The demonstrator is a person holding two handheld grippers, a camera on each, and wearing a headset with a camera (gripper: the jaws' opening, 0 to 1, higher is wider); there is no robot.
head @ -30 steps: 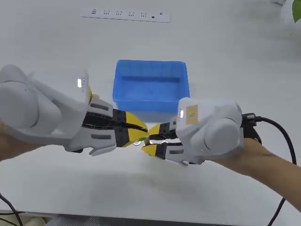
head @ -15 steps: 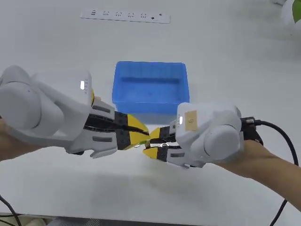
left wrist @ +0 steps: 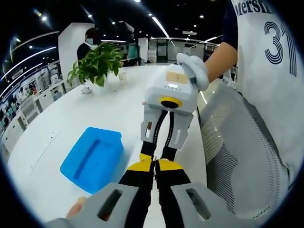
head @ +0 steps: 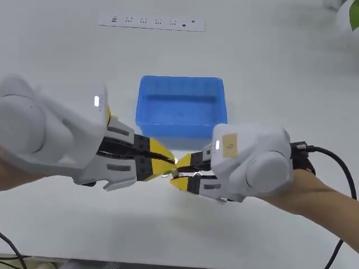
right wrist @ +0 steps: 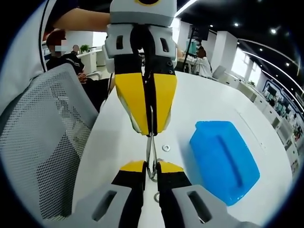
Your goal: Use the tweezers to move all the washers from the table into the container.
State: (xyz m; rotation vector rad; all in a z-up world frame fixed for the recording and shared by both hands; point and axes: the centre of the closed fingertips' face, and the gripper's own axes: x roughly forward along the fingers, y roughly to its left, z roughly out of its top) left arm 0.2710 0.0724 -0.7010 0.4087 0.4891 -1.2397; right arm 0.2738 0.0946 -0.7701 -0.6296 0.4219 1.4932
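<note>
left tongs [head: 167, 159]: closed on one end of the tweezers [right wrist: 151, 149]. right tongs [head: 179, 172]: tip to tip with the left, closed on the other end. the blue container [head: 180, 106] stands just behind them. two washers [right wrist: 166, 147] lie on the bench [head: 269, 67] near the tongs, outside the container.

risk: if both tongs pull off-axis, the thin tweezers may twist, slip and drop onto the washers, scattering them.

surface: white, smooth bench. a power strip [head: 151, 22] lies beyond the container. room: open hall with ceiling spotlights, a potted plant [left wrist: 95, 64] on the bench and a mesh chair [right wrist: 42, 133] beside it.
</note>
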